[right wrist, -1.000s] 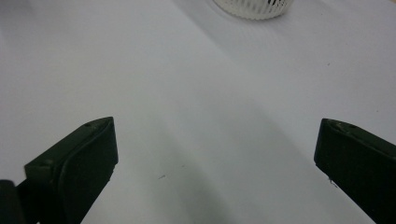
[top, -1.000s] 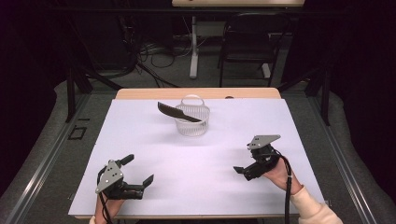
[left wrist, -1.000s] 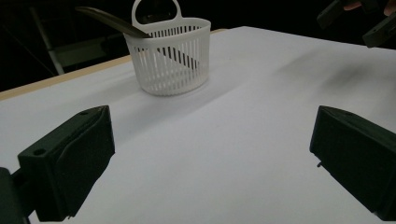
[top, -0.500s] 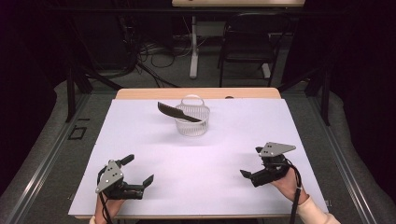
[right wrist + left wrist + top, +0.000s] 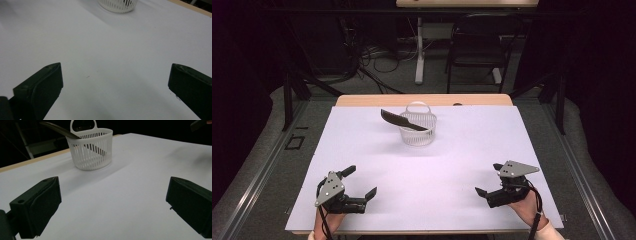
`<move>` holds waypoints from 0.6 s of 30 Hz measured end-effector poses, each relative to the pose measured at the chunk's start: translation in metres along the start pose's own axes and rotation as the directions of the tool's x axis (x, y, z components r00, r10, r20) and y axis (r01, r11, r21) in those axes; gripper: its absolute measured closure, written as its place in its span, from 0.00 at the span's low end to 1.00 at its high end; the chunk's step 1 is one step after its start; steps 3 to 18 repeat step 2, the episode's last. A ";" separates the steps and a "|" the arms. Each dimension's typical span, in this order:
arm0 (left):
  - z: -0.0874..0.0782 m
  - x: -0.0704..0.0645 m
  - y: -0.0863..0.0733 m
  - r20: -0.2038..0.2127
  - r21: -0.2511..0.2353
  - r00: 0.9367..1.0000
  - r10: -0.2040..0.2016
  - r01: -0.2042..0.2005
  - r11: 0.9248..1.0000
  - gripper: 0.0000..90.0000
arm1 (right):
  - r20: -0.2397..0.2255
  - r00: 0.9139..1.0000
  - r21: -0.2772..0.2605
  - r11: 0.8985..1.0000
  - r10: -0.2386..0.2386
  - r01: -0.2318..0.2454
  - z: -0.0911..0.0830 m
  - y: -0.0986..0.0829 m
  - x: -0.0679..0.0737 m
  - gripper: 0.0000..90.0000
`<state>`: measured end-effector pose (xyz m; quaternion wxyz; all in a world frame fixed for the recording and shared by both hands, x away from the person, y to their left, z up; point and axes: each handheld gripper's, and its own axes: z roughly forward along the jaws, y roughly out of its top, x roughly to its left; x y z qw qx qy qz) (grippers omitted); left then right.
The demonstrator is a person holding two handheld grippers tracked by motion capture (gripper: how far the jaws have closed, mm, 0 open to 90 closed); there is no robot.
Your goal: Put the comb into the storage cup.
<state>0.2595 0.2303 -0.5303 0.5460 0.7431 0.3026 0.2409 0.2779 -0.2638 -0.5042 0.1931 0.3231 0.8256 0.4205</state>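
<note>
The right gripper (image 5: pixel 492 183), jaws apart and empty, has been drawn back to the near right edge, well apart from the basket (image 5: pixel 417 131) holding the knife (image 5: pixel 402 120), so the placing is judged done; the left gripper (image 5: pixel 360 181) is also held wide apart.

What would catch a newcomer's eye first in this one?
The white basket at the far middle of the white table, with a dark knife leaning out of it over its left rim. Then the two open claws at the near edge, the left claw and the right claw, both empty and well apart from the basket.
</note>
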 end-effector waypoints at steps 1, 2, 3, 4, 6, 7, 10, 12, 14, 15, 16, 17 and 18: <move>0.000 0.000 0.000 0.001 0.000 1.000 -0.001 0.001 1.000 0.00 | -0.001 1.000 -0.002 1.000 0.002 -0.002 -0.001 0.000 0.000 0.00; 0.000 0.000 0.000 0.002 0.002 1.000 0.000 0.000 1.000 0.00 | -0.003 1.000 -0.008 1.000 0.008 -0.008 -0.002 -0.001 0.000 0.00; 0.000 0.000 0.000 0.002 0.002 1.000 0.000 0.000 1.000 0.00 | -0.003 1.000 -0.008 1.000 0.008 -0.008 -0.002 -0.001 0.000 0.00; 0.000 0.000 0.000 0.002 0.002 1.000 0.000 0.000 1.000 0.00 | -0.003 1.000 -0.008 1.000 0.008 -0.008 -0.002 -0.001 0.000 0.00; 0.000 0.000 0.000 0.002 0.002 1.000 0.000 0.000 1.000 0.00 | -0.003 1.000 -0.008 1.000 0.008 -0.008 -0.002 -0.001 0.000 0.00; 0.000 0.000 0.000 0.002 0.002 1.000 0.000 0.000 1.000 0.00 | -0.003 1.000 -0.008 1.000 0.008 -0.008 -0.002 -0.001 0.000 0.00; 0.000 0.000 0.000 0.002 0.002 1.000 0.000 0.000 1.000 0.00 | -0.003 1.000 -0.008 1.000 0.008 -0.008 -0.002 -0.001 0.000 0.00; 0.000 0.000 0.000 0.002 0.002 1.000 0.000 0.000 1.000 0.00 | -0.003 1.000 -0.008 1.000 0.008 -0.008 -0.002 -0.001 0.000 0.00; 0.000 0.000 0.000 0.002 0.002 1.000 0.000 0.000 1.000 0.00 | -0.003 1.000 -0.008 1.000 0.008 -0.008 -0.002 -0.001 0.000 0.00; 0.000 0.000 0.000 0.002 0.002 1.000 0.000 0.000 1.000 0.00 | -0.003 1.000 -0.008 1.000 0.008 -0.008 -0.002 -0.001 0.000 0.00; 0.000 0.000 0.000 0.002 0.002 1.000 0.000 0.000 1.000 0.00 | -0.003 1.000 -0.008 1.000 0.008 -0.008 -0.002 -0.001 0.000 0.00; 0.000 0.000 0.000 0.002 0.002 1.000 0.000 0.000 1.000 0.00 | -0.003 1.000 -0.008 1.000 0.008 -0.008 -0.002 -0.001 0.000 0.00; 0.000 0.000 0.000 0.002 0.002 1.000 0.000 0.000 1.000 0.00 | -0.003 1.000 -0.008 1.000 0.008 -0.008 -0.002 -0.001 0.000 0.00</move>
